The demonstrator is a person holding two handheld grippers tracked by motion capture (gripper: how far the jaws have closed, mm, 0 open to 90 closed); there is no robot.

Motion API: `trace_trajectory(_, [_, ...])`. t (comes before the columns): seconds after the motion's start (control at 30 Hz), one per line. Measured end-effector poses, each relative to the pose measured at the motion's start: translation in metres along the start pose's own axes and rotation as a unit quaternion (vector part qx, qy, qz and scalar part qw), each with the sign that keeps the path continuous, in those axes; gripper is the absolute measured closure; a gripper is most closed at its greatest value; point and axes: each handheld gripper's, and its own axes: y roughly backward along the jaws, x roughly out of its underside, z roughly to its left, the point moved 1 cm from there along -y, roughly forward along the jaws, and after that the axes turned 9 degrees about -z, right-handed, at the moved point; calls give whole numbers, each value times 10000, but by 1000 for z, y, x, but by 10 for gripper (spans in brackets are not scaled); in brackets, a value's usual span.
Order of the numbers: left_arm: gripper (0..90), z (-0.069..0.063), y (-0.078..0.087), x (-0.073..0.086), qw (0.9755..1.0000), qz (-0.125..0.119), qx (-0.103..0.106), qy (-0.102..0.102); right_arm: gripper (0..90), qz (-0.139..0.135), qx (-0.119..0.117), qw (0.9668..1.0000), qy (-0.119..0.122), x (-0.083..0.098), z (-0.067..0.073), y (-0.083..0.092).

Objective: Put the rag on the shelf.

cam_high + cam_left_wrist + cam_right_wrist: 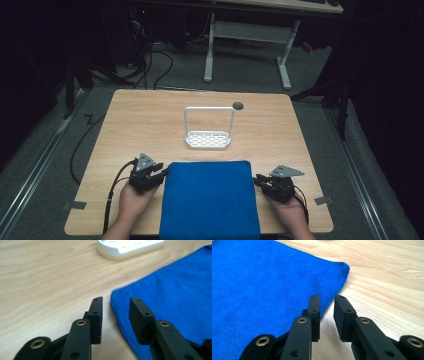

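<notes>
- High view: blue cloth [210,200] flat on tabletop [135,120], near edge, folded to a rough square, front edge hanging at or past the tabletop's near rim. Left gripper [161,174] at cloth's far-left corner, right gripper [259,181] at its right edge, one to each side, both pointing inward. Left seems just at the corner, right just beside the edge; contact too small to tell from here. White rack [208,131] with tall hoop handle well beyond cloth, toward tabletop centre; small dark disc [238,105] behind it.
- Left gripper view: left gripper [115,305] parted, nothing between the jaws. Cloth corner [175,290] lying ahead and to the right, its left edge running down between the jaws toward the right one; left jaw over bare wood. Pads not pressing on fabric. Rack base [125,247] ahead at top. Likely next need: a straddle of that edge, so a small shift toward the cloth.
- Right gripper view: right gripper [327,301] parted more narrowly, gap bare. Cloth [262,290] to the left, edge running under the left jaw, right jaw over wood; far-right corner [345,266] ahead.
- Seen close, missed from above: both gaps empty, cloth edge aligned with each gap. Seen from above alone: rack's place, both sides flanked.
</notes>
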Motion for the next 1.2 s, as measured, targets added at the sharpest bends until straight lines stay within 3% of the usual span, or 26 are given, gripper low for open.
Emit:
trace_trajectory(0.1, [624, 2, -12, -2, 9999, 55, 13, 91, 761, -63, 100, 9999, -23, -1, -3, 1])
trace_trajectory(0.17, [655, 0, -21, -1, 9997, 222, -42, -9, 744, -192, 202, 9996, -84, -1, -5, 2])
trace_trajectory(0.33, [723, -3, -24, 0, 9995, 288, -60, -115, 694, -250, 256, 9993, -124, -2, -4, -2])
trace_trajectory(0.5, [765, 0, -26, 0, 9995, 305, 12, 28, 668, -241, 470, 9985, -113, -9, -3, -15])
trace_trajectory(0.57, [788, 1, -26, 0, 9995, 306, 61, 83, 638, -47, 642, 9978, -172, -17, -7, -27])
trace_trajectory(0.63, [790, 2, -26, 0, 9994, 311, 103, 117, 633, -8, 607, 9979, -226, -18, -9, -30])
trace_trajectory(0.77, [805, 4, -26, 0, 9991, 310, 170, 223, 598, 347, 625, 9969, -322, -21, -15, -45])
trace_trajectory(0.9, [811, 4, -26, 0, 9991, 317, 164, 208, 610, 392, 627, 9966, -370, -28, -16, -57])
trace_trajectory(1.0, [810, 4, -26, 0, 9991, 317, 173, 217, 633, 433, 626, 9968, -244, -32, -12, -63])
trace_trajectory(1.03, [810, 4, -26, 0, 9991, 314, 185, 224, 677, 519, 672, 9964, -88, -35, -9, -66])
trace_trajectory(1.2, [810, 4, -26, 0, 9991, 324, 193, 189, 789, 494, 675, 9964, -127, -35, -8, -66])
